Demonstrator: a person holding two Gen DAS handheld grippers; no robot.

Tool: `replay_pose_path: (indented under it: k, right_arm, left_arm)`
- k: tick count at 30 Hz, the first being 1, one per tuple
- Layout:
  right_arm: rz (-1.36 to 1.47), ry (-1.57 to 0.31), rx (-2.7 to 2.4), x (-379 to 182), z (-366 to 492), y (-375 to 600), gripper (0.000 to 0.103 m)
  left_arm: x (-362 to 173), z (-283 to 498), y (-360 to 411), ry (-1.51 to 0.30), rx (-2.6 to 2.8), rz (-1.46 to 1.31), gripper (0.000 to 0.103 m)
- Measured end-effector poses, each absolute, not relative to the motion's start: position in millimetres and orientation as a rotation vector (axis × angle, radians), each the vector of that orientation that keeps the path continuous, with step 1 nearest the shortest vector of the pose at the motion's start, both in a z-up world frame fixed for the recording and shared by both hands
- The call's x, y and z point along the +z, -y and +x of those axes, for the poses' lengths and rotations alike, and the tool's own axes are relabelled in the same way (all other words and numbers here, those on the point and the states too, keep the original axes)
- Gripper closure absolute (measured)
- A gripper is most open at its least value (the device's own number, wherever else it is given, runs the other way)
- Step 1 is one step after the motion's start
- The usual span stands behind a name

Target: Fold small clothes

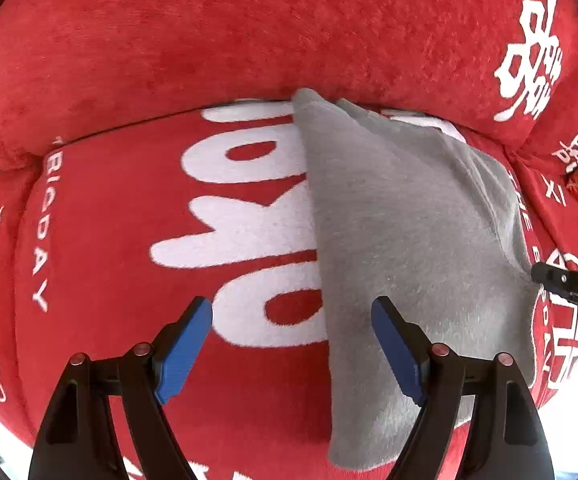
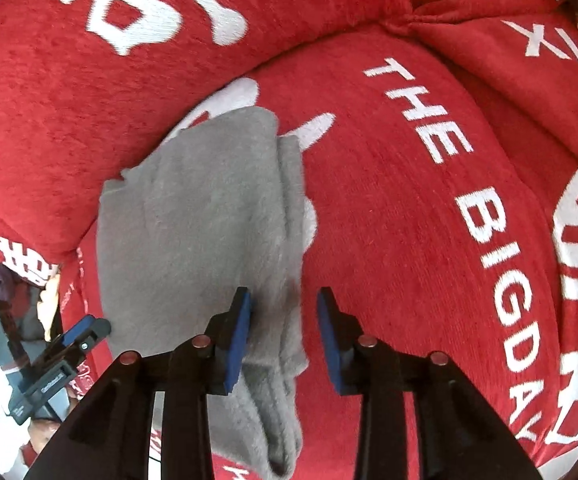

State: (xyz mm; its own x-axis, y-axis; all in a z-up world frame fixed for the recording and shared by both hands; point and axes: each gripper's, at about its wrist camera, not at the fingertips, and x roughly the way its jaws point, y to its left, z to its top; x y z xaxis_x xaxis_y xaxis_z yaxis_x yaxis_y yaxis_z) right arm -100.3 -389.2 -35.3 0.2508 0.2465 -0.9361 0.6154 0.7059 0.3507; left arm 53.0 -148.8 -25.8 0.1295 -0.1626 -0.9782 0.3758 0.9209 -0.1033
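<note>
A folded grey garment lies mid-frame on a red cushion with white lettering. The left gripper hangs released above its left edge. The right gripper is released too, jaws straddling the garment's right edge without pressing it.

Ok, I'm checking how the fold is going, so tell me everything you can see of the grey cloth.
The grey cloth is a soft, fleecy-looking piece, plain with no print. It lies flat on the red cushion, covering part of its white lettering, and tapers to a point at the far end near the back cushion. Along its right edge, layers look doubled over into a long fold. Neither hand-held gripper grips it: both are open above it, the right one straddling the folded edge.
</note>
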Motion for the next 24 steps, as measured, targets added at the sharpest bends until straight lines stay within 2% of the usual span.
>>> replay_pose_path:
  k: [2, 7, 10, 13, 17, 24]
  right_arm:
    - [0.762, -1.344, -0.276, -28.0, -98.4, 382.7, 0.061]
    - [0.748, -1.382, -0.247, -26.3, -91.6, 367.1, 0.060]
    - [0.742, -1.405, -0.252, -30.1, -92.0, 359.1, 0.051]
    - [0.717, -1.414, -0.256, -27.1, -97.1, 351.7, 0.049]
    - [0.732, -1.397, -0.262, -20.2, -109.9, 344.0, 0.040]
    - [0.770, -1.405, -0.281, -20.2, -142.3, 325.7, 0.038]
  left_arm:
    - [-21.4, 49.6, 145.1, -1.388, -0.374, 0.171, 0.020]
    - [-6.7, 33.0, 143.8, -1.368, -0.356, 0.142, 0.020]
    - [0.4, 17.9, 143.5, -1.361, -0.370, 0.108, 0.020]
    - [4.1, 2.0, 139.9, -1.367, -0.379, 0.069, 0.020]
    - [8.9, -21.7, 132.7, -1.364, -0.378, 0.021, 0.020]
    - [19.7, -60.8, 108.3, -1.345, -0.380, -0.039, 0.020]
